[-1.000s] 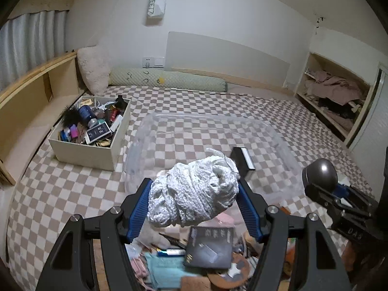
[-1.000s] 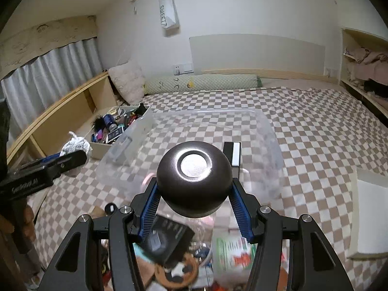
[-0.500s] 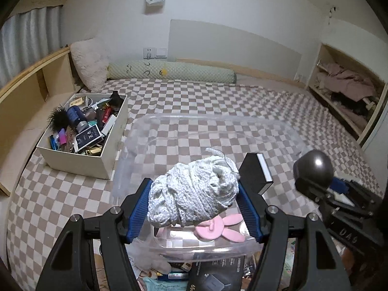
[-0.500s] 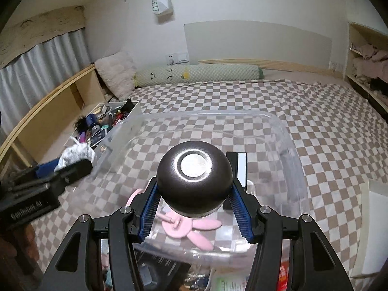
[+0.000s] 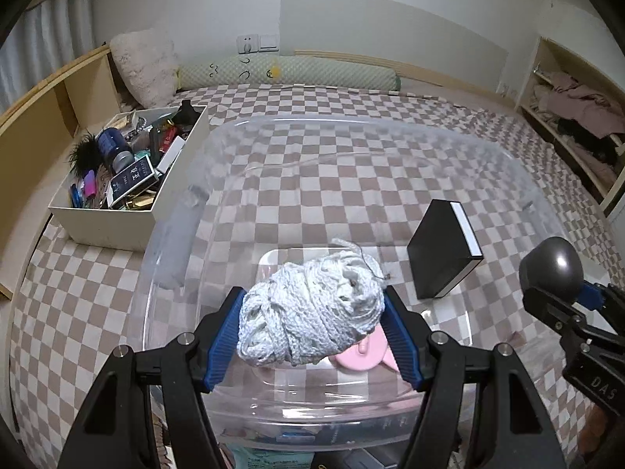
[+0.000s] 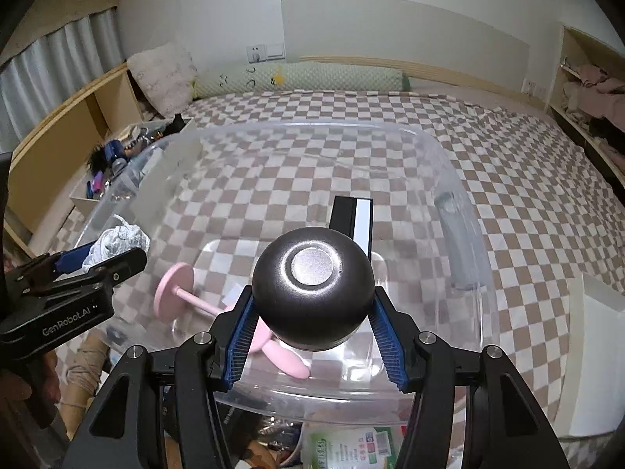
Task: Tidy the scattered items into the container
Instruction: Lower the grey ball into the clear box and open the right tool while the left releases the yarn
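Left wrist view: left gripper (image 5: 312,324) pinches a white knitted bundle (image 5: 308,312) between its blue pads, held above the near end of the clear plastic bin (image 5: 172,242). In the bin lie a black box with a white edge (image 5: 443,250) and a pink piece (image 5: 365,355). My read: let go low and central, clear of the near wall, so the soft bundle does not snag the rim. At right, the right gripper's body reads "DAS". The open cardboard box (image 5: 105,226) of odds holds a dark pack with characters too small to read.

Right wrist view: right gripper (image 6: 312,320) clamps a dark round ball-shaped object (image 6: 312,285) over the bin's (image 6: 461,242) near half, above the pink piece (image 6: 175,285). Lower it before releasing; a round thing may roll or bounce. Left gripper's (image 6: 113,262) side reads "GenRobot.AI". Below the rim, a green-and-white packet (image 6: 351,447) carries print I cannot make out.
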A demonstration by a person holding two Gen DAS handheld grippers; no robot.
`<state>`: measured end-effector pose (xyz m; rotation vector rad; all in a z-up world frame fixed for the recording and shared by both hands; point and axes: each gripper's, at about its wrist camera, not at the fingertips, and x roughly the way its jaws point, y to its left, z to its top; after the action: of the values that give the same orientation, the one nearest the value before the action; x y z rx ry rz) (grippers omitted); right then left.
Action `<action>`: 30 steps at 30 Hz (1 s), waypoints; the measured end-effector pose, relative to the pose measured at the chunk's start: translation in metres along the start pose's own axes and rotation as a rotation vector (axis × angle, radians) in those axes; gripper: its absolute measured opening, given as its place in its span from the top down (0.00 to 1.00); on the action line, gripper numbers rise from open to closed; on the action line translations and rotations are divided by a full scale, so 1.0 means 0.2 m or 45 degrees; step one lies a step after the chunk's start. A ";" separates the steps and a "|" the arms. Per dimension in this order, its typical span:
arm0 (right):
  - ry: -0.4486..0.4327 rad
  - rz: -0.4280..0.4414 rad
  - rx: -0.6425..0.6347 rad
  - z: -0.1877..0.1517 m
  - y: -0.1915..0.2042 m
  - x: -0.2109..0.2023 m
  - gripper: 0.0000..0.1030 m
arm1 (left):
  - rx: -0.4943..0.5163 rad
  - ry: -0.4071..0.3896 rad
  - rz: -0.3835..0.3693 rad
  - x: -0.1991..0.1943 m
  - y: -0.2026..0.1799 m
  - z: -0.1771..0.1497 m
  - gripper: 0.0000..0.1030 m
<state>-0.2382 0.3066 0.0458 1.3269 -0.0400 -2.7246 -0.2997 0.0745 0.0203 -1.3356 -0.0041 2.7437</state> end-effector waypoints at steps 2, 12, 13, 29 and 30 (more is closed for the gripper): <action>0.019 0.013 0.019 0.00 -0.01 0.01 0.44 | 0.001 0.004 0.003 0.01 0.00 0.00 0.34; 0.081 0.007 0.041 -0.01 -0.03 0.10 0.44 | 0.011 0.010 0.010 0.06 0.01 0.01 0.34; 0.089 0.011 0.048 -0.01 -0.04 0.11 0.44 | 0.014 0.011 0.011 0.06 0.01 0.01 0.34; 0.037 0.008 0.086 0.03 -0.02 0.07 0.28 | 0.034 0.020 0.020 0.07 0.01 0.00 0.34; 0.032 0.011 0.082 0.03 -0.02 0.06 0.28 | 0.031 0.020 0.019 0.07 0.01 0.01 0.34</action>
<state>-0.2507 0.3091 0.0397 1.3744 -0.1322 -2.7206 -0.3090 0.0727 0.0101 -1.3566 0.0398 2.7360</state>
